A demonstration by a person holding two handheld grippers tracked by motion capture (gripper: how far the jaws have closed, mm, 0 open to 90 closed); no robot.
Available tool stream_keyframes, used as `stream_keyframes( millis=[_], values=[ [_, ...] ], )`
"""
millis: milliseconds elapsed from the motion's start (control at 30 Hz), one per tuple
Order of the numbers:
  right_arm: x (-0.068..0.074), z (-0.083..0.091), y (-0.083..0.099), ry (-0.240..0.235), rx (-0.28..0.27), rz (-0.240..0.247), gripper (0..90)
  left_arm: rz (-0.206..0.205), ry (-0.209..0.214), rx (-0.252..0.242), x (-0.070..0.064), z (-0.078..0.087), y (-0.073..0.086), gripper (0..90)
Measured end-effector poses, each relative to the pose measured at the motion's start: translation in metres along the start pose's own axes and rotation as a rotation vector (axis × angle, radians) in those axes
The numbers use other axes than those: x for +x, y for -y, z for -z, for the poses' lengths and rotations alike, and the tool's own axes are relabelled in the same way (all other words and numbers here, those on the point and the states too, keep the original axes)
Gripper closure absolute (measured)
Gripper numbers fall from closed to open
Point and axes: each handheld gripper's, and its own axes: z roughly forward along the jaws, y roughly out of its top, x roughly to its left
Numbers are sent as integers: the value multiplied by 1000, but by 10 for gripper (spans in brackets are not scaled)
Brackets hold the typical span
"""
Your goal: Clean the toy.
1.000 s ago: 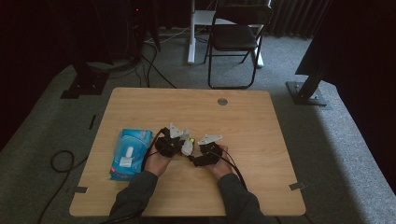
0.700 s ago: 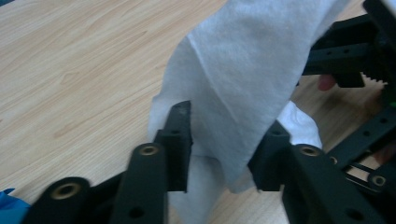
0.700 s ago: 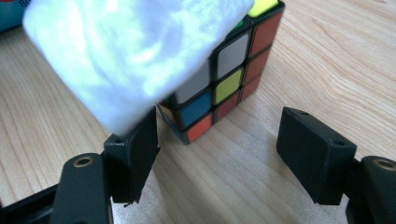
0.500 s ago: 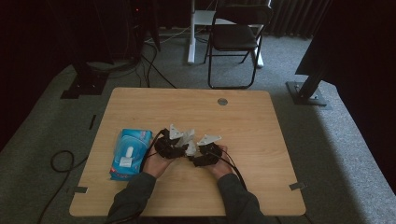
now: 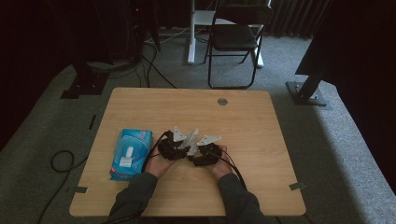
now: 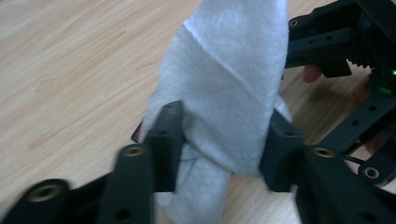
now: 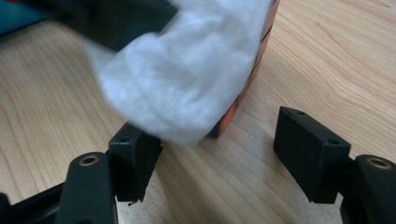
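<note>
Left gripper [image 6: 219, 140] clamped on white wipe [image 6: 229, 88], held upright over table [image 5: 261, 140]; right gripper [image 7: 219, 154] spread wide, empty, just below wipe's hanging end [image 7: 187, 79]; orange-edged block [image 7: 252, 70] behind wipe.

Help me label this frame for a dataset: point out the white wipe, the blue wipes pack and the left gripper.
white wipe [image 6: 224, 79]: left gripper view, middle of the cloth above the jaws.
blue wipes pack [image 5: 130, 154]: high view, its top face by the white lid.
left gripper [image 6: 219, 144]: left gripper view, midway between its fingertips, shut on the wipe.
</note>
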Motion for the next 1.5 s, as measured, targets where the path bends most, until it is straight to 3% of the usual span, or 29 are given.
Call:
stream_keyframes(
  millis=[67, 267, 533, 567, 667, 700, 800, 1233, 1367, 1500],
  values=[
    [1, 0, 0, 1, 0, 6, 317, 21, 20, -6, 3, -1, 0, 694],
    [1, -1, -1, -9, -6, 11, 323, 110, 92, -26, 13, 0, 2, 796],
    [1, -2, -2, -4, -10, 3, 288, 164, 101, -85, 23, 3, 2, 814],
    [1, -2, -2, -4, -10, 3, 288, 164, 101, -85, 23, 3, 2, 814],
    [1, -2, -2, 0, -14, 2, 279, 170, 50, -101, 29, 5, 1, 813],
    [2, -3, -2, 1, -12, 2, 276, 153, 20, -89, 31, 4, 1, 812],
    [3, -4, -4, 5, -16, 1, 262, 125, -16, -57, 30, -3, 5, 810],
    [15, -18, -16, 21, -23, -9, 222, 171, 6, -66, 28, -2, 8, 813],
    [15, -20, -18, 22, -34, -27, 247, 177, 15, -63, 27, -1, 8, 813],
    [15, -19, -19, 25, -35, 9, 303, 173, 26, -56, 27, -1, 8, 813]
  ],
)
